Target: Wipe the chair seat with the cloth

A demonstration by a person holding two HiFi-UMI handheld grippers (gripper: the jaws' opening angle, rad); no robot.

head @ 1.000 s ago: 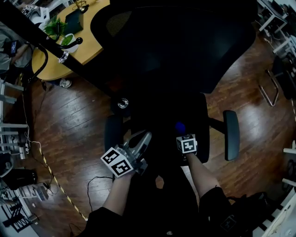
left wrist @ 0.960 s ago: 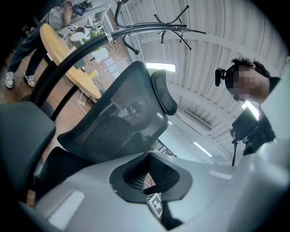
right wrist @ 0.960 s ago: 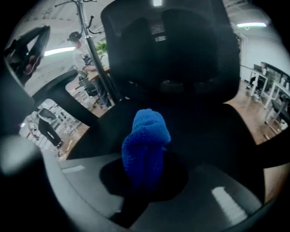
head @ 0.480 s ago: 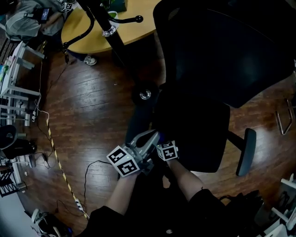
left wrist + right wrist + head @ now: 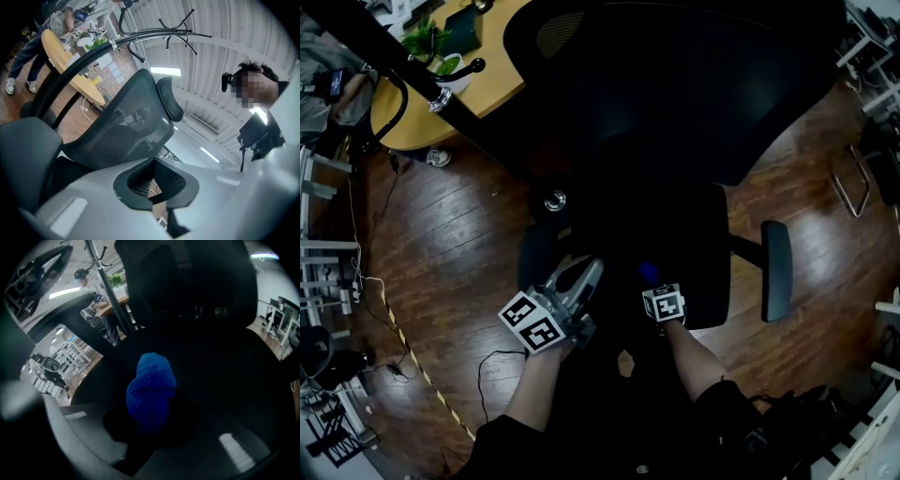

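Observation:
The black office chair's seat (image 5: 689,239) fills the middle of the head view, below its mesh backrest (image 5: 675,84). My right gripper (image 5: 652,281) is shut on a bunched blue cloth (image 5: 648,272) and rests on the front part of the seat. In the right gripper view the cloth (image 5: 151,390) sticks out of the right gripper (image 5: 150,416) over the dark seat (image 5: 225,366). My left gripper (image 5: 589,272) hovers by the seat's front left corner, shut with nothing in it. The left gripper (image 5: 154,180) points up at the backrest (image 5: 126,126).
Armrests stand on both sides of the seat, left (image 5: 532,262) and right (image 5: 775,272). A black coat-rack pole (image 5: 403,70) crosses over a round wooden table (image 5: 478,84) at upper left. A cable (image 5: 487,361) and striped tape (image 5: 412,361) lie on the wooden floor.
The right gripper carried the cloth to the seat's front left edge and back toward the front middle. The left gripper stayed beside the seat. The head view swung.

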